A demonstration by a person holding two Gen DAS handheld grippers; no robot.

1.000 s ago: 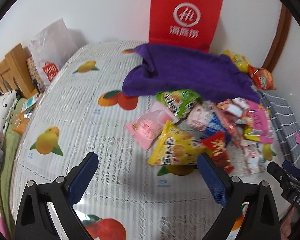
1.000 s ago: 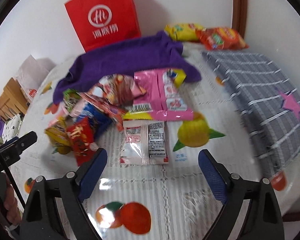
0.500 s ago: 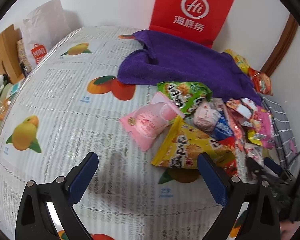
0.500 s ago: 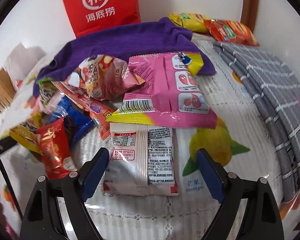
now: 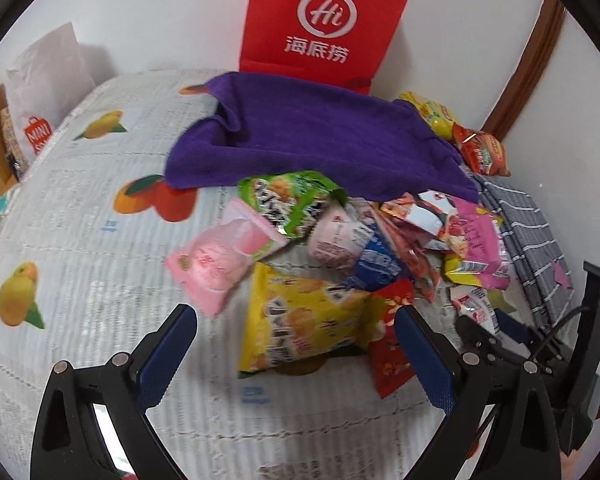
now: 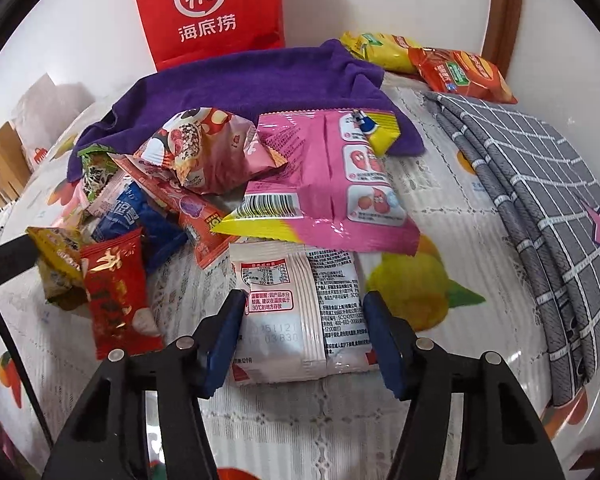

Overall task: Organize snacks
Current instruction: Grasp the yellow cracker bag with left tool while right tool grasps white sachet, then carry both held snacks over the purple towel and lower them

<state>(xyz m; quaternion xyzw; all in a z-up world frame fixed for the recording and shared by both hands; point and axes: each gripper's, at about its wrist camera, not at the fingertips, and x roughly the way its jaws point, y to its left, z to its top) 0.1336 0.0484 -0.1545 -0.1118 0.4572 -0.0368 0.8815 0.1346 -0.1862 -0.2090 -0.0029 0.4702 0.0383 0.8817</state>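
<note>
Item: white foil snack packet with a printed nutrition table (image 6: 300, 312), back side up, date stamp reading partly "03B30" — it lies at six o'clock of the pile on the fruit-print tablecloth (image 6: 440, 208). My right gripper (image 6: 304, 334) has just been closing; its blue pads flank the packet's edges, contact hard to judge. Left gripper (image 5: 296, 354) — jaws wide apart over a yellow biscuit bag (image 5: 300, 320). Red paper bag marked "Hi 海底捞" (image 6: 208, 8) at twelve o'clock, its top cut off.
</note>
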